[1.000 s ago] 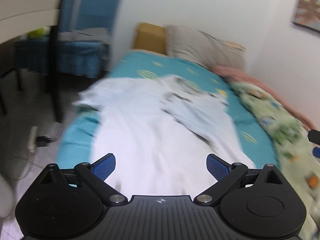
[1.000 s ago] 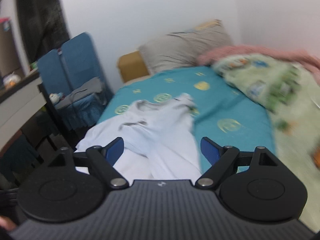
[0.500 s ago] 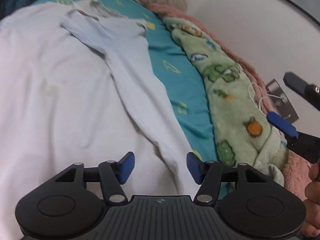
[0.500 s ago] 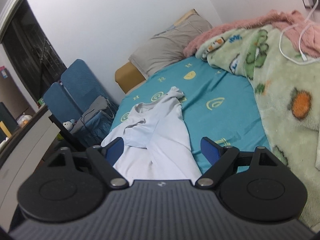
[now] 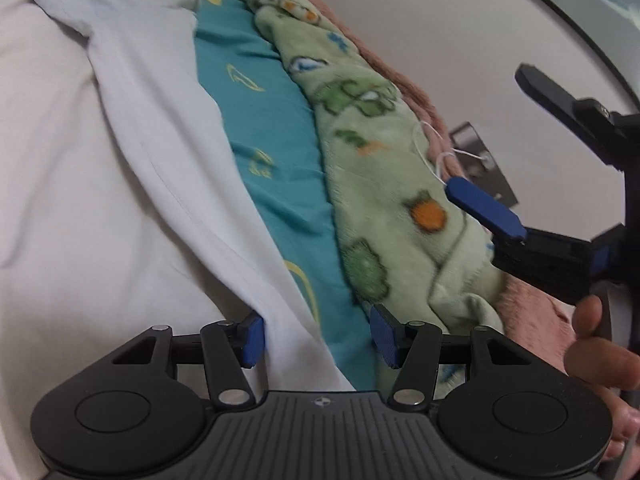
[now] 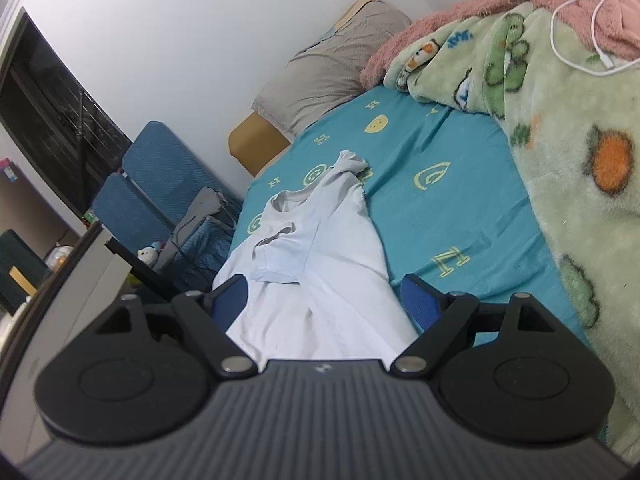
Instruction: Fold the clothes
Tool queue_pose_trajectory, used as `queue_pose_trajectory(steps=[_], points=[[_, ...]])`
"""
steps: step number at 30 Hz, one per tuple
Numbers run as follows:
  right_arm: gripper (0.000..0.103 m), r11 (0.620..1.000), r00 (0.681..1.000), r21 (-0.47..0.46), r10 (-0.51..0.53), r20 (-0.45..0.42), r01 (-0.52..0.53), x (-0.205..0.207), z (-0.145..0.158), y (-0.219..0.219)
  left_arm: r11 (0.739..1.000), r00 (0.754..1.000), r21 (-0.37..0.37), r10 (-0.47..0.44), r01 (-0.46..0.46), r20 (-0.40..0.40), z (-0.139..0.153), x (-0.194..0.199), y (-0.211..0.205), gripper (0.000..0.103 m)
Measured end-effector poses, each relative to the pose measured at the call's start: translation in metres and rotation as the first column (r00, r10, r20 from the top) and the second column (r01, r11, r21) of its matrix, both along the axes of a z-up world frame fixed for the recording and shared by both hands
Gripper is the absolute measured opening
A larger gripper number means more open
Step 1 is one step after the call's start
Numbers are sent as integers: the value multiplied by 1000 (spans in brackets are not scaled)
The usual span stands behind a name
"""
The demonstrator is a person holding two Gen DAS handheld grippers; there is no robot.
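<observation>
Two layers of the white T-shirt (image 5: 132, 184) overlap just ahead of the left gripper (image 5: 316, 336), so a pinch there could, I think, catch only the top fold and drag the shirt askew across the bed (image 5: 276, 184). That gripper is partly open, one pad against the shirt's edge, grasping nothing. To its right, the right gripper (image 6: 326, 302) hangs wide open, empty, above the shirt.
</observation>
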State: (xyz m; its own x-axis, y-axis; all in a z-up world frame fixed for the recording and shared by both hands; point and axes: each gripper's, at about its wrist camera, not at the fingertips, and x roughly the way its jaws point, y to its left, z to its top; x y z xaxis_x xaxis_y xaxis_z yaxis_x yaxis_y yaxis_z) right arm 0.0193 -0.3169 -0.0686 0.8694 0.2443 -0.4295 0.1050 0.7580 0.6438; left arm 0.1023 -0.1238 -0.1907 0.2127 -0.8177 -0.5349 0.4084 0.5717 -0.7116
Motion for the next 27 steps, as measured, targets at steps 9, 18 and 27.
queue_pose_trajectory(steps=[9, 18, 27], points=[[85, 999, 1000, 49, -19, 17, 18, -3, -1, -5, 993, 993, 5, -115, 115, 6, -9, -10, -18, 56], [85, 993, 998, 107, -47, 38, 43, -17, 5, -32, 990, 990, -18, -138, 138, -25, -16, -19, -16, 55], [87, 986, 997, 154, -69, 15, 66, -22, -3, -54, 980, 980, 14, -199, 199, -22, -16, -33, -18, 32]])
